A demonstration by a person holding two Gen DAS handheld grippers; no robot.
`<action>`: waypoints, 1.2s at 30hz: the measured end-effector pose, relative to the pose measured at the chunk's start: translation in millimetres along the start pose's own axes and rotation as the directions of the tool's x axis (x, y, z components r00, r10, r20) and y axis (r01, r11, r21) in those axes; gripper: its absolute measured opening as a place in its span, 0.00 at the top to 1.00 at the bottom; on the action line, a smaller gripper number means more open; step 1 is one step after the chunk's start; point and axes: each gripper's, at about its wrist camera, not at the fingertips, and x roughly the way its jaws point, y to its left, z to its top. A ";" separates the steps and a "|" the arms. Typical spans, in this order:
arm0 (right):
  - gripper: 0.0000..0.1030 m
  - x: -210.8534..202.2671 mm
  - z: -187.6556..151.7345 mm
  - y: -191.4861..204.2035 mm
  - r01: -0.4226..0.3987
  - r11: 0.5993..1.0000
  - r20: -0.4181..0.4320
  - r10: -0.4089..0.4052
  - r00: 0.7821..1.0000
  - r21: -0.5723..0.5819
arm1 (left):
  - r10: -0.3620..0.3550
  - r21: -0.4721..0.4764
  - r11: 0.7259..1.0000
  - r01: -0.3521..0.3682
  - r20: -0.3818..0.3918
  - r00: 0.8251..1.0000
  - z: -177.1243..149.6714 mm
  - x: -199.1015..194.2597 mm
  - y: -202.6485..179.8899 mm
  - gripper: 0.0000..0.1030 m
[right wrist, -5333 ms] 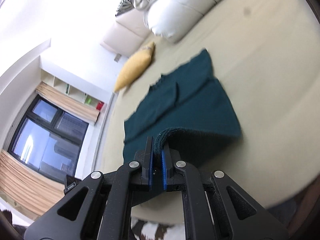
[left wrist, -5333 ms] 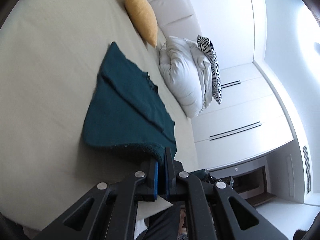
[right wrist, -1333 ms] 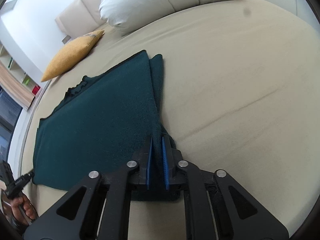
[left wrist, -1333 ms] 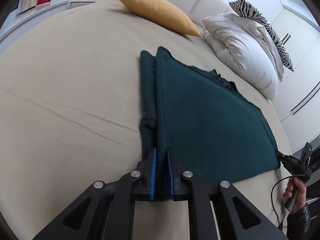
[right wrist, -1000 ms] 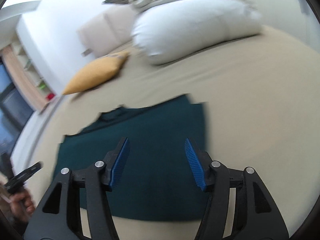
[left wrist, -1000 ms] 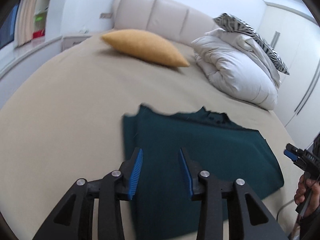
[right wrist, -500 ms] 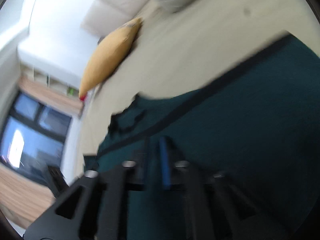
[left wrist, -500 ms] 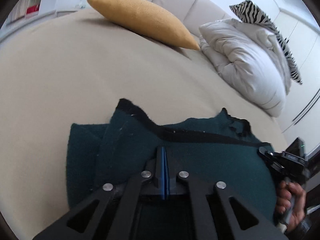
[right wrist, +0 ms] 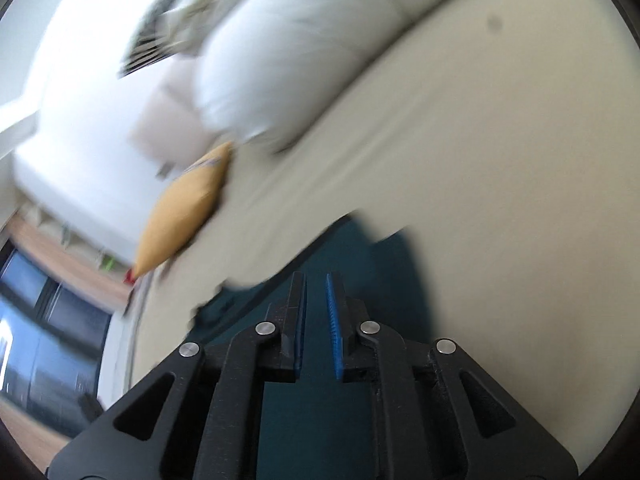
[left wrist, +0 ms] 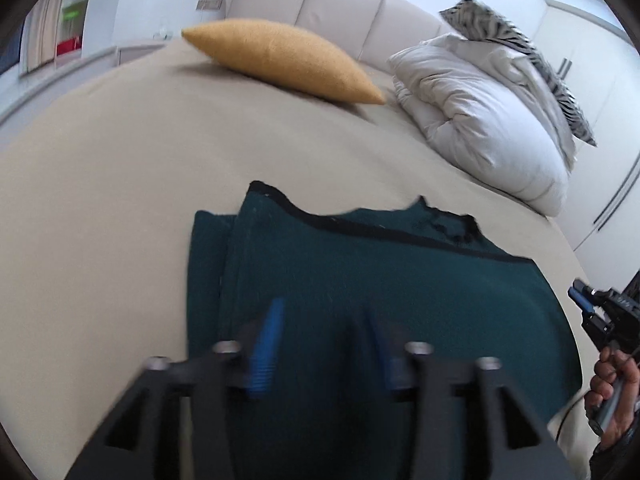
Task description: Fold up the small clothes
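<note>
Beige sheet, smooth and matte, covers the bed [left wrist: 100, 184] and fills most of both views, with broad bare cloth to the left of the left gripper and to the right of the right one. Ahead of both tools, at the far end of the bed, a puffy white duvet [left wrist: 480, 128] is bunched against the padded headboard [left wrist: 340, 4], a zebra-striped cushion [left wrist: 520, 52] lying on top of it. Beside the duvet lies a mustard, lens-shaped pillow [left wrist: 280, 60] with a grainy weave.

Directly under and ahead of both grippers lies the dark teal garment [left wrist: 380, 272], folded flat, fuzzy like fleece. Its far edge is uneven, edged by a darker band, and a narrower layer shows along its left side.

The left gripper [left wrist: 324, 344] hangs over the garment with its blue-padded fingers [left wrist: 264, 344] spread wide and nothing between them; it is blurred. The right gripper [right wrist: 316, 320] also sits over the teal cloth, its ribbed blue pads a narrow gap apart, holding nothing. From the left view it appears at the garment's right edge, gripped by the person's hand [left wrist: 612, 388].
</note>
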 end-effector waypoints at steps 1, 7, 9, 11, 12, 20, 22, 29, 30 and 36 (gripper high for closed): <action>0.70 -4.9 -14.4 18.0 -0.053 0.998 -0.038 0.051 0.998 -0.039 | 0.013 0.036 0.999 -0.014 0.018 1.000 -8.2 -11.4 -6.9 0.32; 0.30 9.6 -118.4 80.2 -0.250 0.950 -0.289 0.190 0.938 -0.186 | 0.091 0.087 0.993 -0.083 -0.082 0.993 -47.1 -9.9 -5.2 0.32; 0.59 25.3 -130.9 56.8 -0.179 0.975 -0.323 0.128 0.938 -0.134 | 0.121 0.152 0.982 -0.110 -0.060 0.991 -51.6 -9.3 -10.9 0.32; 0.75 20.7 -122.2 29.4 -0.171 0.984 -0.286 0.152 0.946 -0.045 | 0.125 0.153 0.982 -0.115 -0.062 0.990 -50.9 -9.0 -10.6 0.32; 0.76 14.0 -115.6 15.9 -0.153 0.988 -0.266 0.151 0.952 0.014 | 0.122 0.148 0.983 -0.111 -0.063 0.991 -50.7 -8.5 -9.2 0.32; 0.68 -63.1 -85.7 4.8 0.142 0.988 -0.032 -0.144 0.989 -0.058 | 0.114 0.145 0.984 -0.105 -0.052 0.992 -54.3 -10.1 -9.2 0.32; 0.61 -76.0 -88.8 26.9 0.180 0.974 0.028 -0.177 0.984 -0.141 | 0.114 0.145 0.984 -0.105 -0.052 0.992 -54.1 -9.3 -9.7 0.32; 0.00 -123.9 -115.2 122.3 0.313 0.890 0.360 -0.187 0.914 -0.332 | 0.077 0.107 0.992 -0.071 -0.057 0.995 -53.9 -20.8 -6.1 0.32; 0.00 -129.9 -113.1 133.9 0.315 0.885 0.395 -0.169 0.903 -0.342 | 0.065 0.087 0.994 -0.060 -0.059 0.996 -53.8 -26.4 -3.3 0.32; 0.00 -126.1 -98.0 177.9 0.222 0.899 0.330 -0.093 0.939 -0.377 | 0.053 -0.062 0.997 -0.050 0.048 0.997 -46.5 -73.6 28.4 0.21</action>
